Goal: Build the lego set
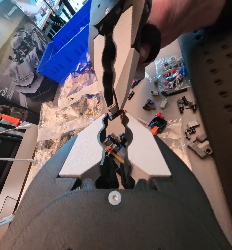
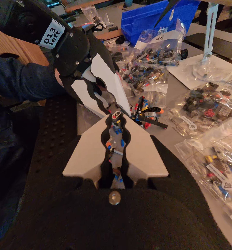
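My left gripper (image 1: pixel 116 115) is shut on a small dark grey beam (image 1: pixel 114 115) that carries a red pin (image 1: pixel 125 110). My right gripper (image 1: pixel 116 107) comes down from above and meets it tip to tip. It is shut on a light grey connector (image 1: pixel 113 107) with a thin black axle. The connector touches the beam. In the right wrist view my right gripper (image 2: pixel 116 116) pinches the grey connector (image 2: pixel 116 114), which shows a red axle end. The left gripper (image 2: pixel 118 113) reaches in from the upper left. Both are held above the table.
A partial build (image 2: pixel 146 113) of black, blue and yellow parts lies just right of the tips. Bags of parts (image 2: pixel 150 65) and blue bins (image 1: pixel 66 54) stand behind. The set's box (image 1: pixel 11 54) is at the left. Loose pieces (image 1: pixel 158 123) lie on the grey table (image 1: pixel 142 94).
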Action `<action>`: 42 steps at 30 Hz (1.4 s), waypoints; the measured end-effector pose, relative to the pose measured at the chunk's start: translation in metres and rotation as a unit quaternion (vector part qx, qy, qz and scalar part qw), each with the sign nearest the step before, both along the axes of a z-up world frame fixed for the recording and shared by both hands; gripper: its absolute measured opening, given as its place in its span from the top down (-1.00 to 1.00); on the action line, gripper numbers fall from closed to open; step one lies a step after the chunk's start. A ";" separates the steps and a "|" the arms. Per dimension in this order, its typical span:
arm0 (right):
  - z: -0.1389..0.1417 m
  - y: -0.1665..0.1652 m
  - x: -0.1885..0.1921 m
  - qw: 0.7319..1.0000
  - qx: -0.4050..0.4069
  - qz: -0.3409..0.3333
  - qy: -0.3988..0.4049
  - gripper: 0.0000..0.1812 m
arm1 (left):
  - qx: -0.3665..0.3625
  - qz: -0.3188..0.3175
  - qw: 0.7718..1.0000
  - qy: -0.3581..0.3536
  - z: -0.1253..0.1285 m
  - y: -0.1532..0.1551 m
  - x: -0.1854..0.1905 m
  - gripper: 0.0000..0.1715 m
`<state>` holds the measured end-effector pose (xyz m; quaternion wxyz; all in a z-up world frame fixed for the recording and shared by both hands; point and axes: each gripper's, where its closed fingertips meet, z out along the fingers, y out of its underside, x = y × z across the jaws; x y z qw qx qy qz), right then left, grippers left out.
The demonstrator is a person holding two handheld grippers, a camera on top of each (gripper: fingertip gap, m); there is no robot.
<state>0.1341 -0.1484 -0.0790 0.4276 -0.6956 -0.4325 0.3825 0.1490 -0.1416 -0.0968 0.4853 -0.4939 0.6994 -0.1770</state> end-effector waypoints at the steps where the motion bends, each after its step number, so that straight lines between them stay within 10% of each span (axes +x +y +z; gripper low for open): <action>1: 0.001 0.001 0.000 1.000 0.011 -0.004 -0.002 0.89 | -0.001 0.005 1.000 -0.002 0.001 0.001 0.000 0.76; 28: 0.011 0.009 -0.005 0.998 -0.015 -0.044 0.031 0.97 | 0.097 0.011 0.994 0.046 0.000 -0.006 0.001 0.96; 33: 0.033 0.026 0.020 0.992 -0.008 -0.089 0.090 0.96 | 0.140 -0.051 0.981 0.123 -0.035 -0.031 0.011 1.00; 42: 0.024 0.010 0.005 0.992 -0.059 -0.026 0.112 0.96 | -0.073 -0.005 0.997 -0.017 0.001 -0.007 0.005 0.72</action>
